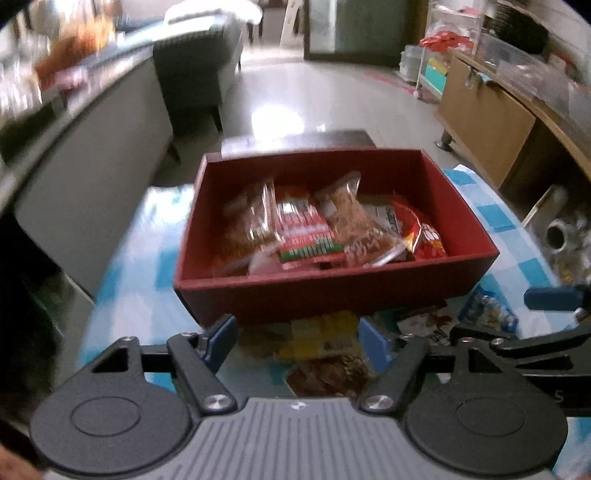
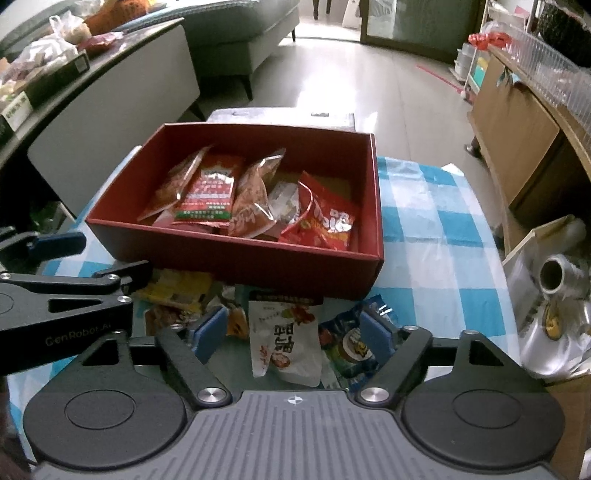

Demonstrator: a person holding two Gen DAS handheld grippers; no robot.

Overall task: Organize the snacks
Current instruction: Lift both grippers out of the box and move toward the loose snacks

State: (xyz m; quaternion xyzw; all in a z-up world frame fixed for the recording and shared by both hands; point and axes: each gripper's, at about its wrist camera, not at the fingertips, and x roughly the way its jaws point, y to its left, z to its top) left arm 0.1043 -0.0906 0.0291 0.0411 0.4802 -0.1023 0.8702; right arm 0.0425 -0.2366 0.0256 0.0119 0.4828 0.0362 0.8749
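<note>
A dark red box (image 1: 332, 295) stands on the checked tablecloth and holds several snack packets (image 1: 306, 229), mostly red and orange. Loose packets lie in front of its near wall. My left gripper (image 1: 297, 341) is open above a yellow packet (image 1: 325, 332) and a brown packet (image 1: 328, 373), and its pads touch neither. My right gripper (image 2: 291, 330) is open, with a white packet (image 2: 284, 339) lying flat between its fingers and a blue packet (image 2: 351, 345) by the right finger. The red box (image 2: 258, 264) is just beyond them. The yellow packet (image 2: 177, 291) lies to the left, beside the left gripper's arm.
The blue-and-white cloth (image 2: 424, 229) covers the table to the right of the box. A silver pot (image 2: 557, 280) sits off the right edge. There is a grey sofa (image 2: 236, 33) at the back, a counter with bags (image 2: 55, 55) on the left and a wooden cabinet (image 2: 517, 122) on the right.
</note>
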